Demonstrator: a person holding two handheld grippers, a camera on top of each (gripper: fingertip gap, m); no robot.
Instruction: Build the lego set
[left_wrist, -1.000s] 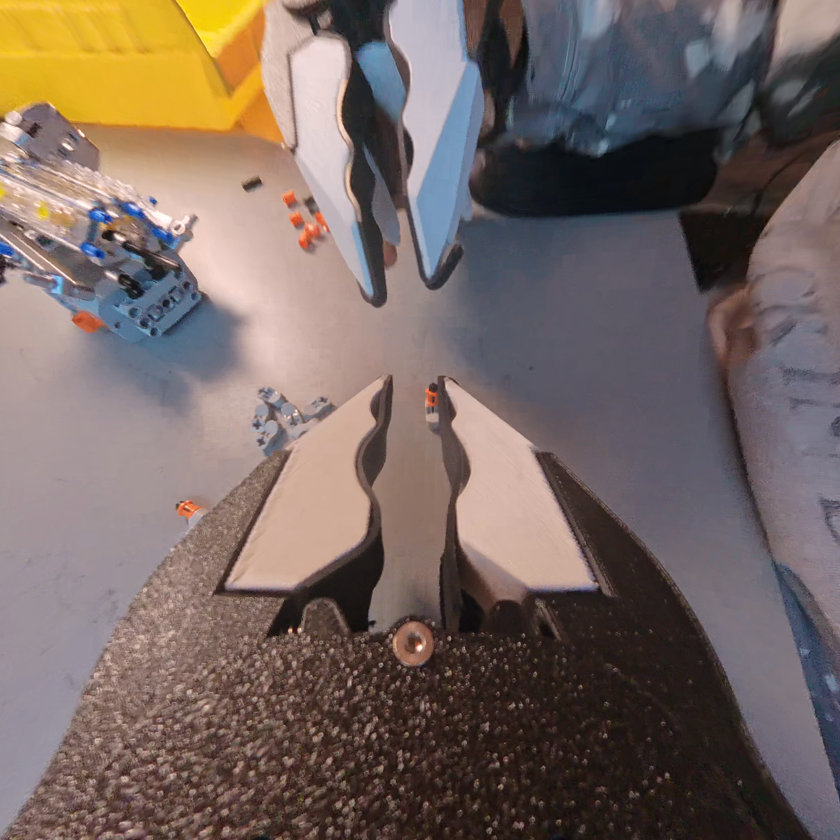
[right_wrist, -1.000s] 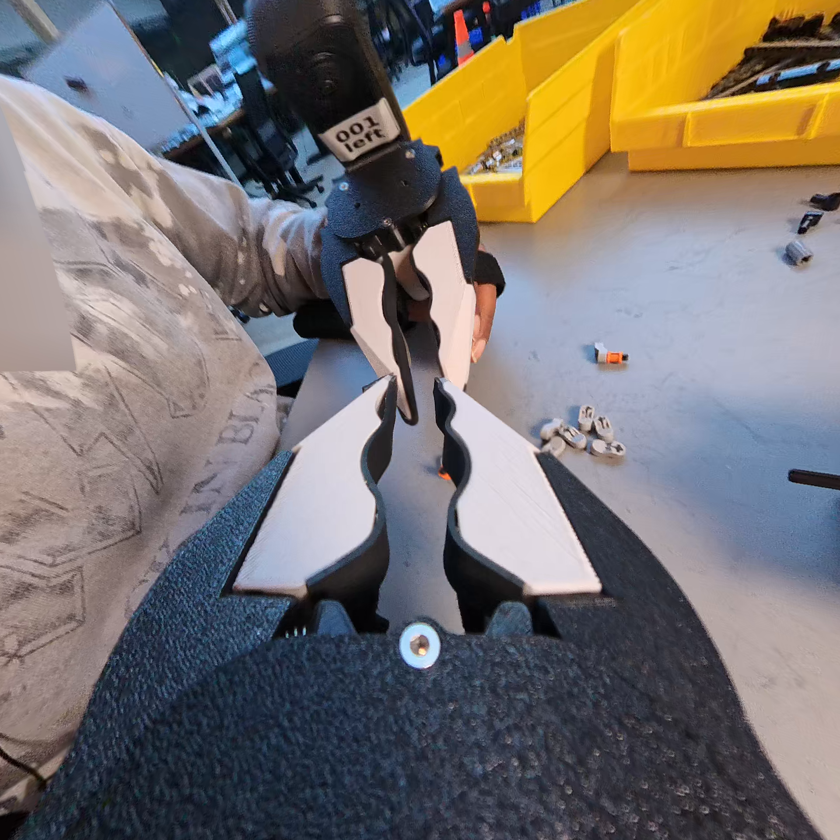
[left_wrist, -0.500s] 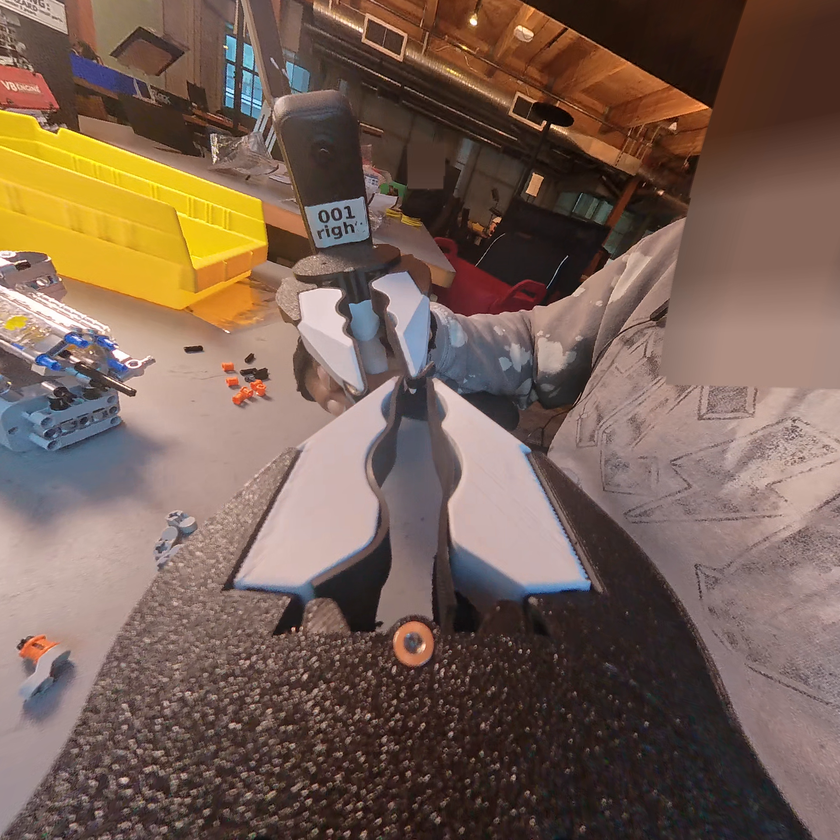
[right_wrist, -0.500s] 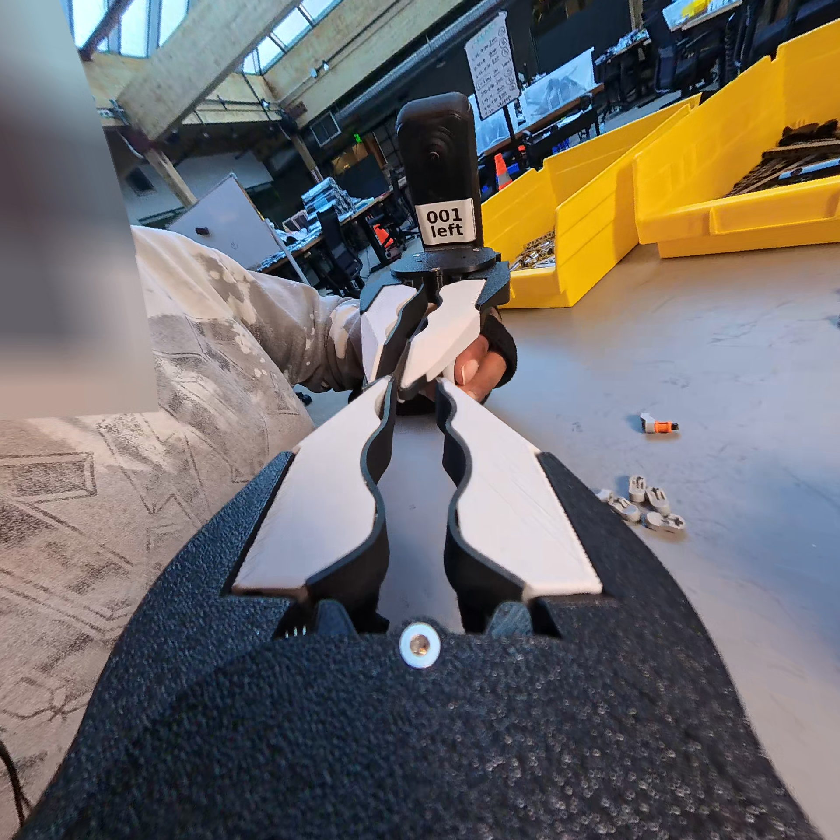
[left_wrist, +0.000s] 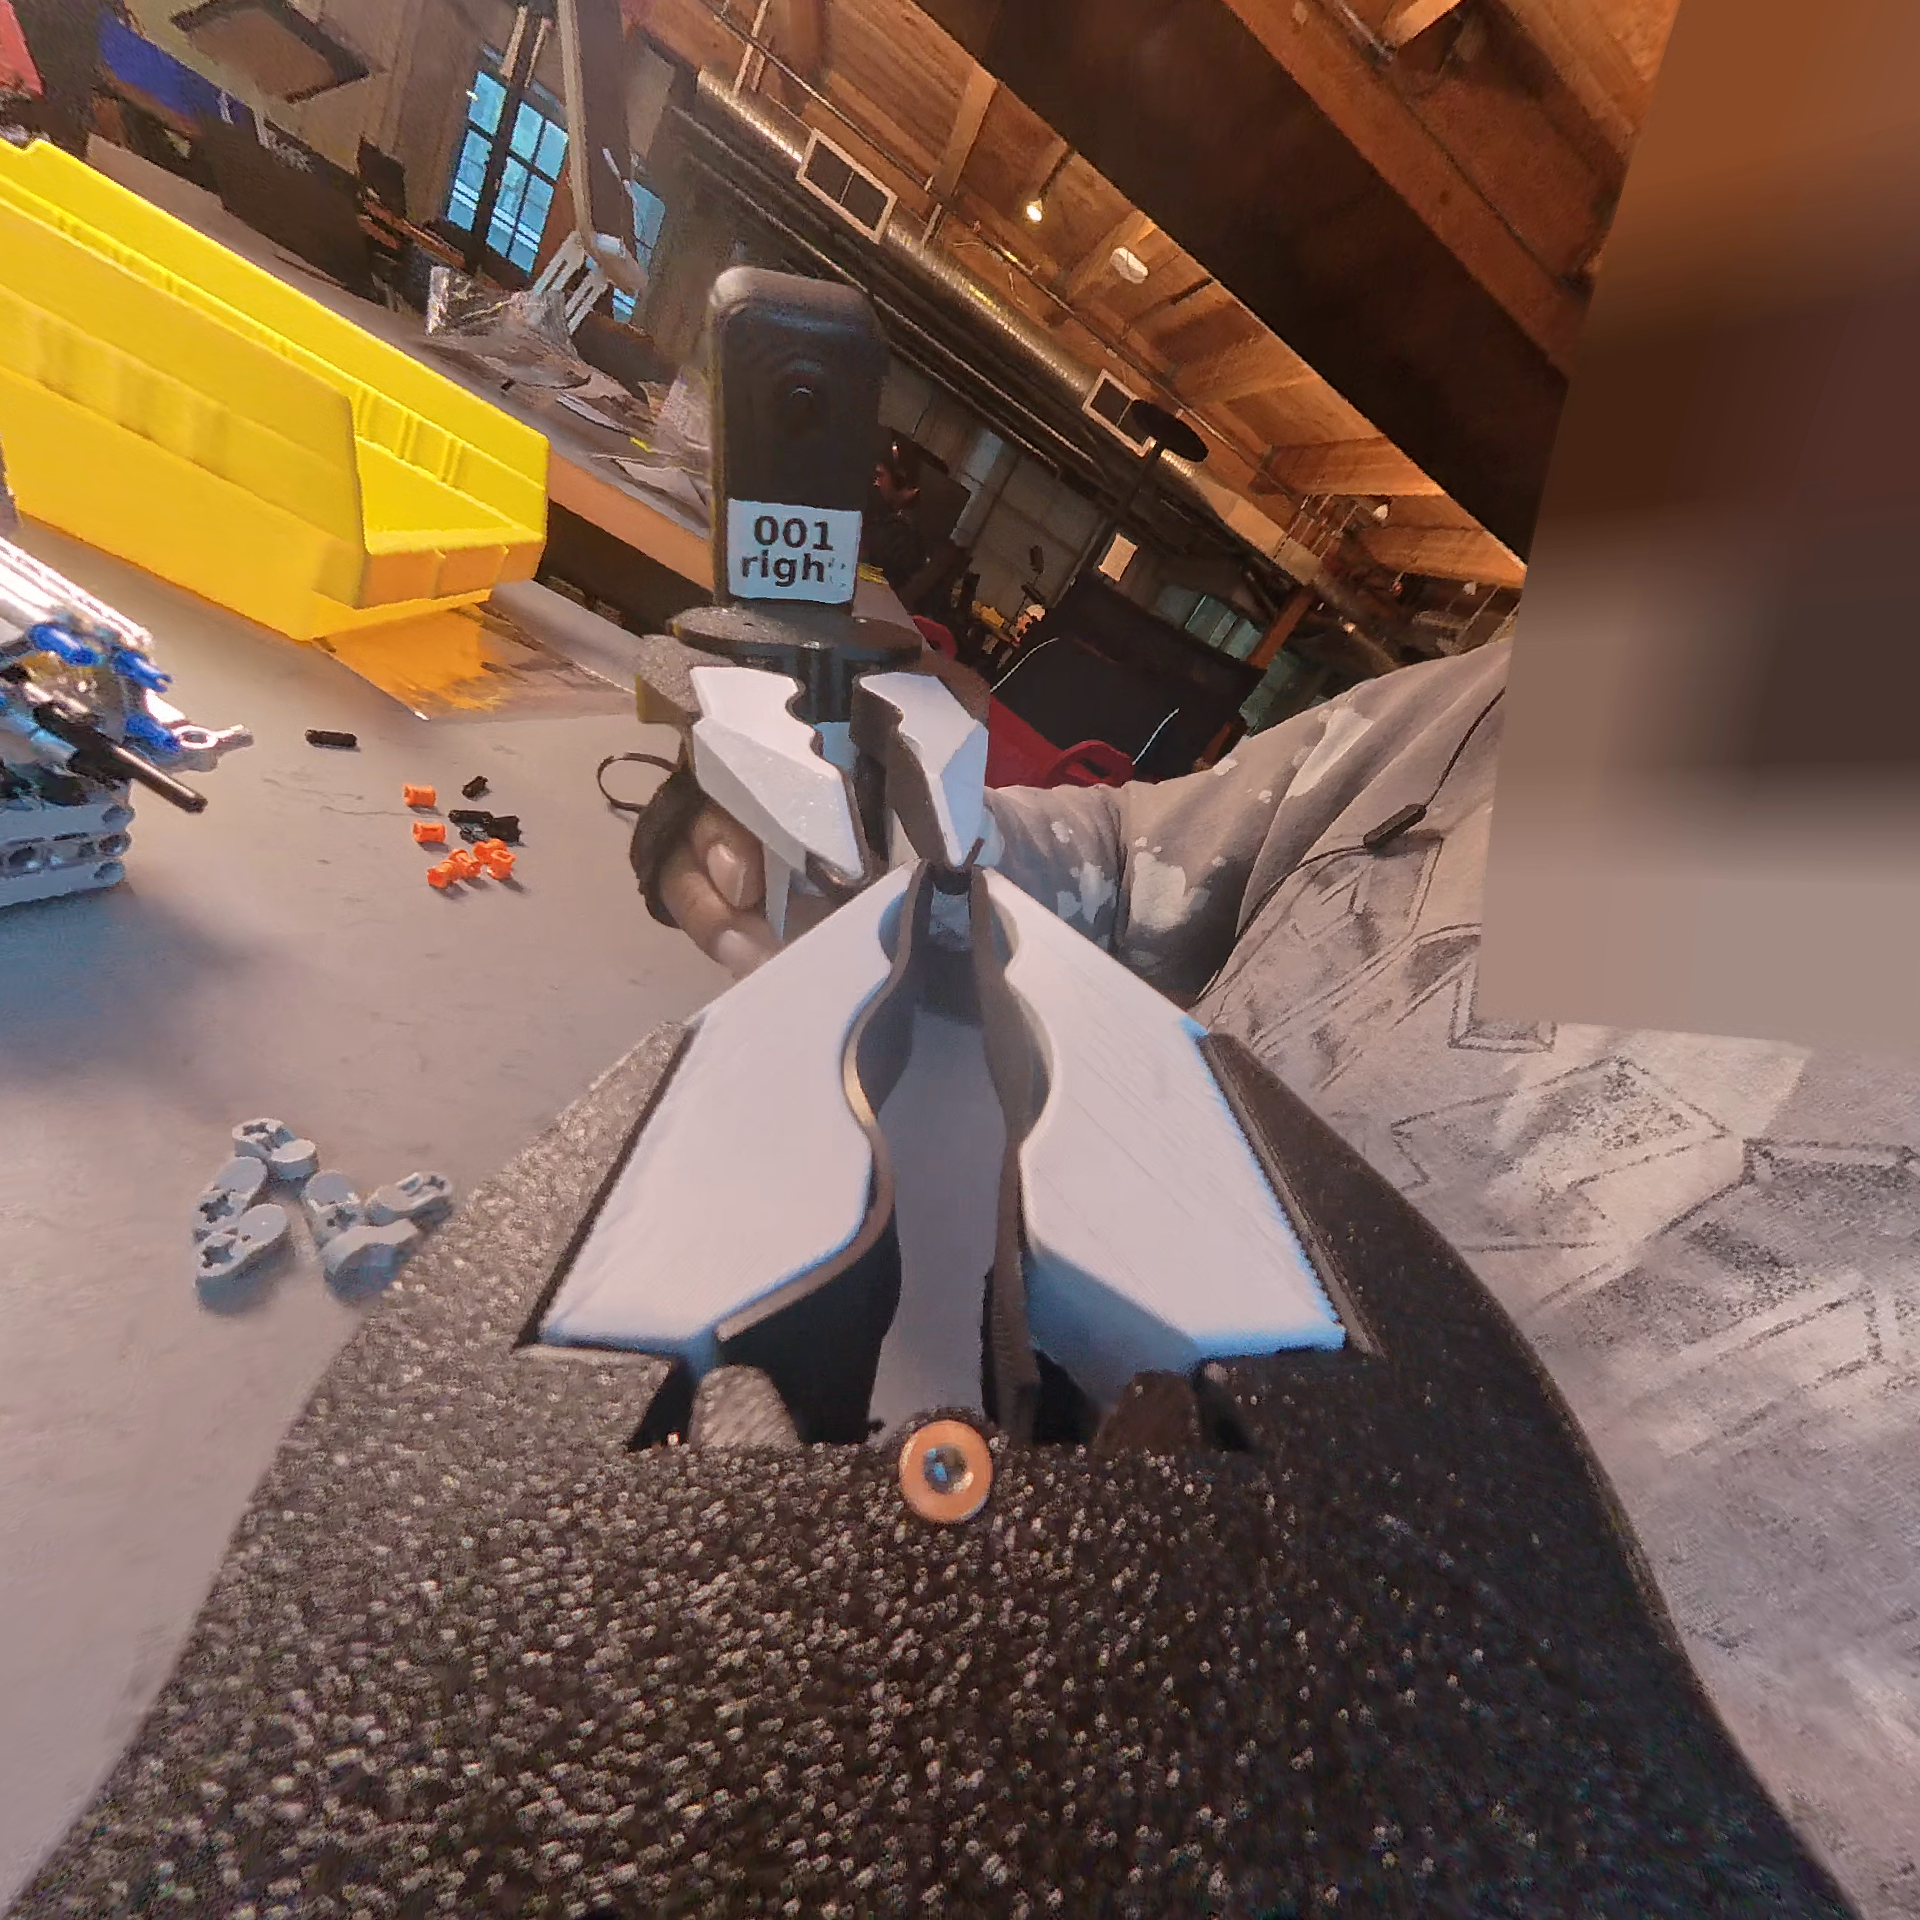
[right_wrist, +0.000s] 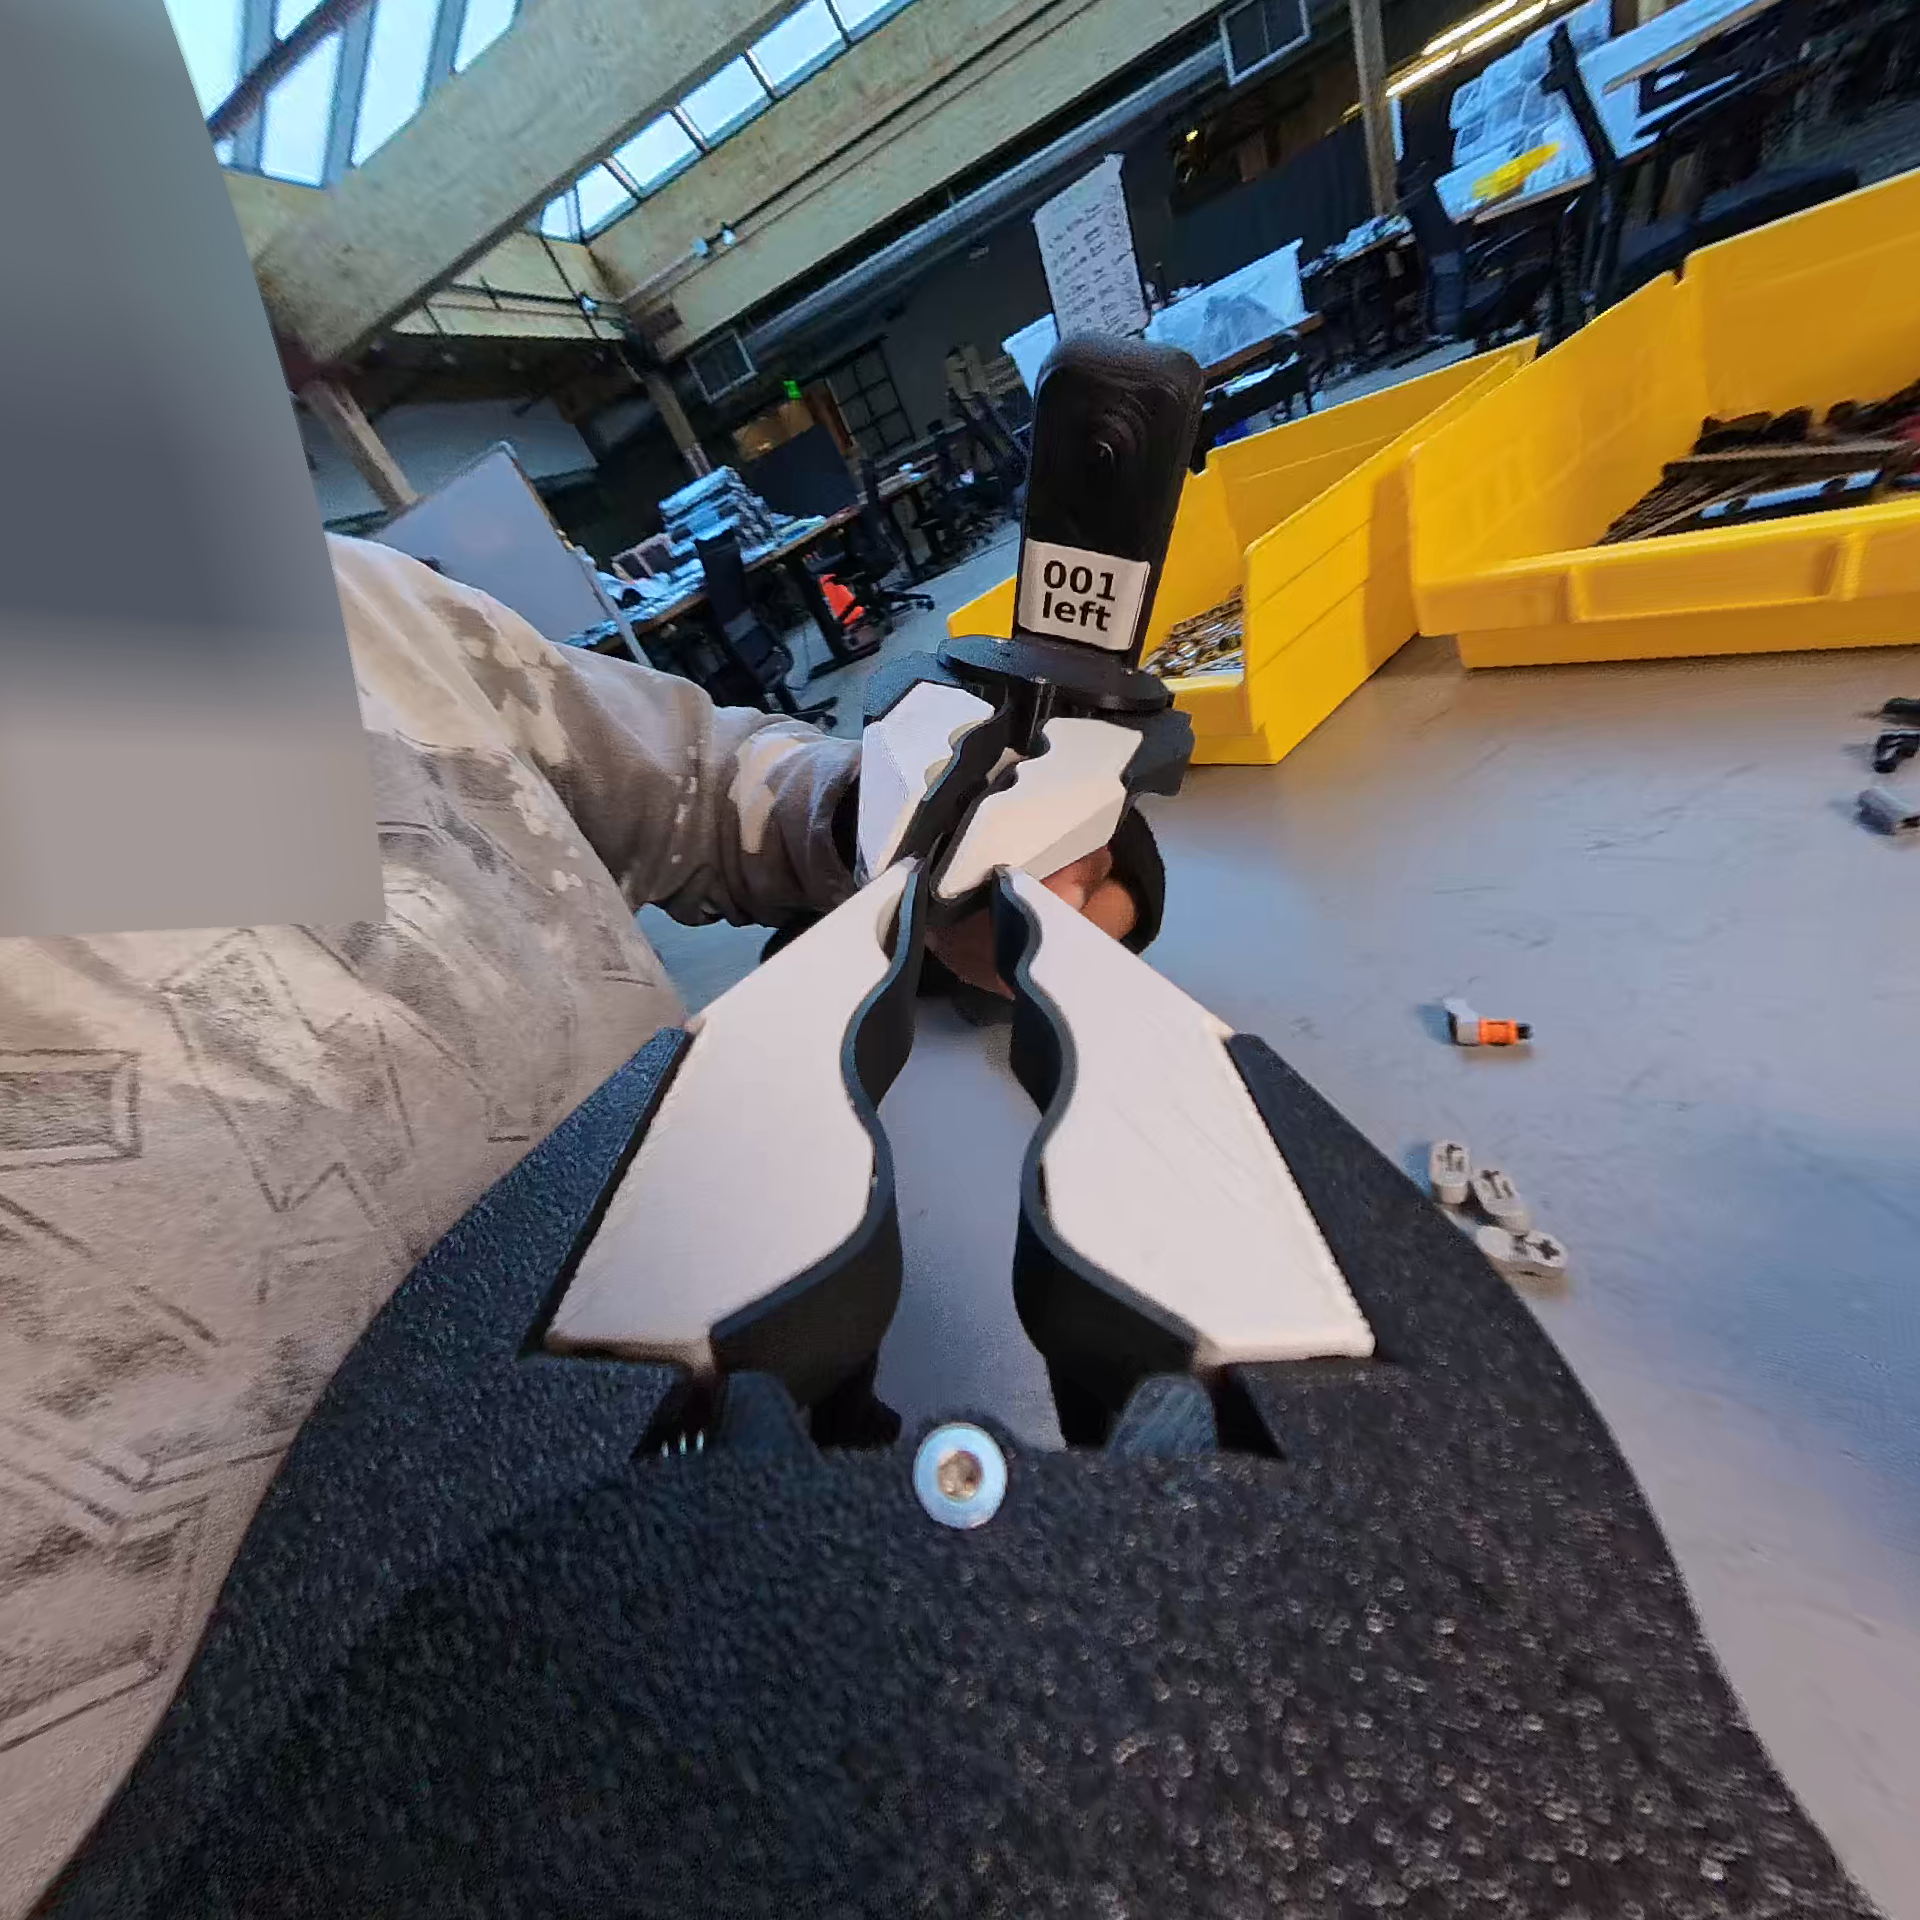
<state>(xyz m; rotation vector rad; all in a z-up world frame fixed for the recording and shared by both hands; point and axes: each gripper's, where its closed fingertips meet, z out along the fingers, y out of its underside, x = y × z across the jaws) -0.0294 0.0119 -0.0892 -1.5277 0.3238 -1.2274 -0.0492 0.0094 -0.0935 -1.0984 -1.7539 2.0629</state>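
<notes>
My left gripper (left_wrist: 948, 883) is raised above the grey table (left_wrist: 312, 987), its jaws nearly closed on a small grey piece (left_wrist: 948, 920) pinched at the tips. My right gripper (right_wrist: 958, 888) faces it tip to tip with its jaws apart and nothing in them. In the right wrist view the left gripper (right_wrist: 940, 888) pokes its closed tips into the gap between my right fingertips. In the left wrist view the right gripper (left_wrist: 906, 862) sits just past my left tips, one fingertip touching them. A hand holds each gripper.
Yellow bins (left_wrist: 260, 468) (right_wrist: 1662, 582) stand at the back of the table. A grey and blue brick model (left_wrist: 62, 790) is at far left. Loose orange pins (left_wrist: 468, 852), grey connectors (left_wrist: 312, 1216) (right_wrist: 1496, 1205) and a grey-orange piece (right_wrist: 1486, 1029) lie on the table. The person's sleeve and torso (left_wrist: 1558, 1143) are close by. Left and right tips are no more than a few centimetres apart.
The left gripper closed on the small piece and rose off the table. Both grippers tilted up from looking down at the table and met tip to tip; the right stayed open.
</notes>
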